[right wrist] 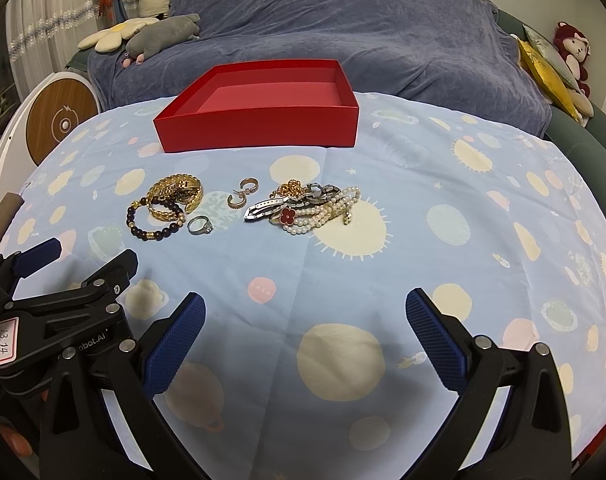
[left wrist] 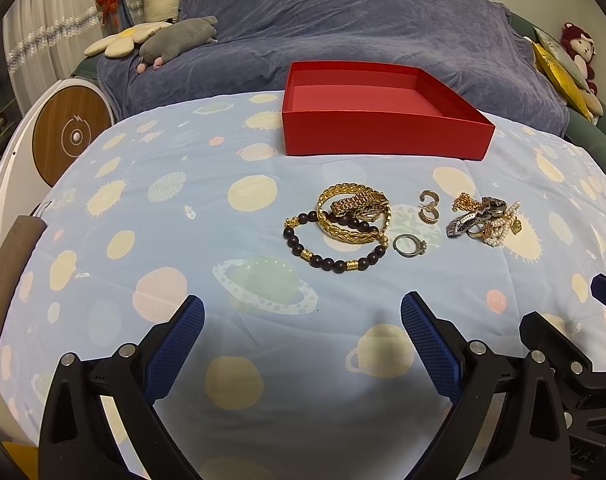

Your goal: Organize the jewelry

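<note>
Nothing picked up yet, so this looks like the very start: the red box (left wrist: 383,120) sits empty at the far side of the planet-print cloth (left wrist: 183,200), and all the jewelry lies loose in front of it, nearer the grippers. On the left there's the gold bangle (left wrist: 353,216) tangled with a watch-style link bracelet and overlapping the dark bead bracelet (left wrist: 335,248); just right of that, the silver ring (left wrist: 409,245) lies by itself, with 2 gold hoop earrings (left wrist: 427,207) a little farther back, and on the right a heap of pearl strands, chain and metal clasps (right wrist: 315,208) with a red clover charm in it. The left gripper (left wrist: 303,320) has its jaws spread wide, holding nothing, touching nothing, poised above the cloth on the near side of the bracelets. The right gripper (right wrist: 305,316) is just the same: wide apart, empty, hovering near of the pearl heap. Next move, I'd say, is a reach forward and down onto 1 piece, probably a bangle or the pearls, closing cleanly without dragging the tangled neighbours along, then a lift over the box's near wall
</note>
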The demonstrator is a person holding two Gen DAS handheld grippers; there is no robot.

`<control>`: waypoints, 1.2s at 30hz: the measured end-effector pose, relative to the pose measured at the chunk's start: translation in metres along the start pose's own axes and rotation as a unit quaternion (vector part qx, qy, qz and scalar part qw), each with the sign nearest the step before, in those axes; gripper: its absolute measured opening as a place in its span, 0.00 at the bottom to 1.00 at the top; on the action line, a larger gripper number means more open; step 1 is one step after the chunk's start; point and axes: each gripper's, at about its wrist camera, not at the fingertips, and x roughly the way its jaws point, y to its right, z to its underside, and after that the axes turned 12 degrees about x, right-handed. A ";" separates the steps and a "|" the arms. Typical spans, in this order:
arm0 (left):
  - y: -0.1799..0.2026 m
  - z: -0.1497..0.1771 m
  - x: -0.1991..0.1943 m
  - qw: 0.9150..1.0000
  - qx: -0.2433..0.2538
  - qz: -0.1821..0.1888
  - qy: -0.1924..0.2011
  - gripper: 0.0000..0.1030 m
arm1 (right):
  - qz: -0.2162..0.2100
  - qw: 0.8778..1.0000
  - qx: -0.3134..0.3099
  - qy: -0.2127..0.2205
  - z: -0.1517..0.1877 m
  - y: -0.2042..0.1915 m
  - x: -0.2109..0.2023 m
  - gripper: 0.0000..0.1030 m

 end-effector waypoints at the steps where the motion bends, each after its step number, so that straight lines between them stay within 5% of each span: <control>1: -0.001 0.000 0.000 1.000 0.000 0.000 0.000 0.93 | 0.000 1.000 0.000 0.000 0.000 0.000 0.000 0.95; 36: 0.001 -0.003 0.000 1.000 -0.003 0.001 -0.003 0.93 | 0.000 1.000 0.001 0.000 0.001 -0.002 0.000 0.95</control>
